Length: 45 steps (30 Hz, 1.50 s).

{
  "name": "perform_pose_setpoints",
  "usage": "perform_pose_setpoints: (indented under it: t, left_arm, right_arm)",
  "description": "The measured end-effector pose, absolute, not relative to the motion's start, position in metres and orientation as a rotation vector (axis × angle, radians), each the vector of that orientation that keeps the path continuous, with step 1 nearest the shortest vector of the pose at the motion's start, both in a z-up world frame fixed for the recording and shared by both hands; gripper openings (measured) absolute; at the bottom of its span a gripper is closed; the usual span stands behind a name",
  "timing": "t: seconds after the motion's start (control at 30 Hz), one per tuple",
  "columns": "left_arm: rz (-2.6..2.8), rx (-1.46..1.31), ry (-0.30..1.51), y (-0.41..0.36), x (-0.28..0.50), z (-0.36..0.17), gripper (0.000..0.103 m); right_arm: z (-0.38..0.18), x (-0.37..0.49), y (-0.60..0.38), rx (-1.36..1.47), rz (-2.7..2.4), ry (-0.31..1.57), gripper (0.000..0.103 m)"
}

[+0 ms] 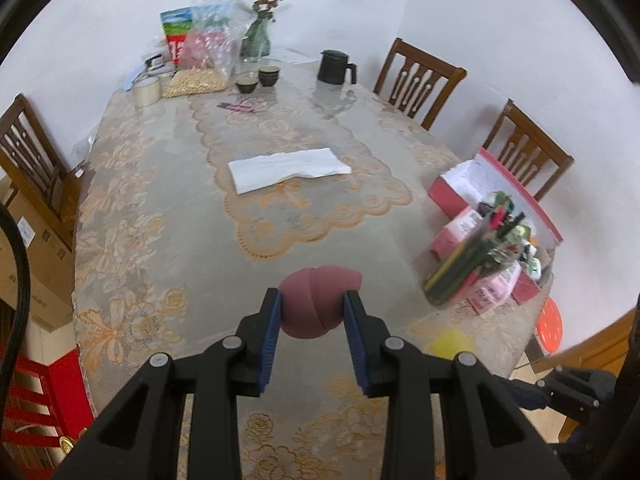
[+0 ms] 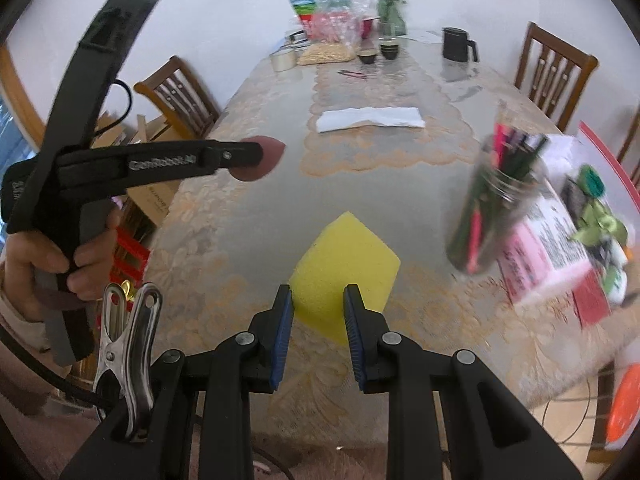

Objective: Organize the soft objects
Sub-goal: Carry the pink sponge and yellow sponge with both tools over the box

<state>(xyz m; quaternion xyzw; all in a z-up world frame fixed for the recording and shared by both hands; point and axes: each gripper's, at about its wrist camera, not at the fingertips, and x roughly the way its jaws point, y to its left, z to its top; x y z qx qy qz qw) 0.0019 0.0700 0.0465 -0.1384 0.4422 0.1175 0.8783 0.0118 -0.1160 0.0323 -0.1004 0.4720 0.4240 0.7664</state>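
My left gripper [image 1: 313, 306] is shut on a dark pink egg-shaped sponge [image 1: 310, 300], held above the near part of the lace-covered table [image 1: 160, 208]. In the right wrist view that same left gripper [image 2: 256, 156] appears from the side at the left, with the pink sponge [image 2: 266, 160] at its tip and a hand on its grip. My right gripper [image 2: 318, 306] is shut on a yellow sponge [image 2: 344, 264] with angled faces, lifted over the table's near end. A bit of the yellow sponge [image 1: 450, 344] shows low right in the left wrist view.
A folded white cloth [image 1: 288, 170] lies mid-table. A clear jar of pens [image 2: 496, 204] and pink boxes [image 1: 472, 232] crowd the right edge. Bags, bowls [image 1: 258, 78] and a black jug [image 1: 335, 67] stand at the far end. Wooden chairs [image 1: 416, 76] surround the table.
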Motion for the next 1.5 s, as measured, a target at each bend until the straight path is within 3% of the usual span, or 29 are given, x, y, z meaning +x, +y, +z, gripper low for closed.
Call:
perform_pose_setpoints:
  t: [0.83,1.5]
  left_arm:
    - [0.035,-0.164,0.937,-0.018,0.024,0.090,0.033]
    - [-0.087,-0.154,0.905,-0.099,0.092,0.127,0.033]
  right_arm:
    - [0.060,0.041,-0.208,-0.074,0.702,0.968,0.026]
    - [0.073,0.104,-0.266,-0.044,0.649,0.933,0.026]
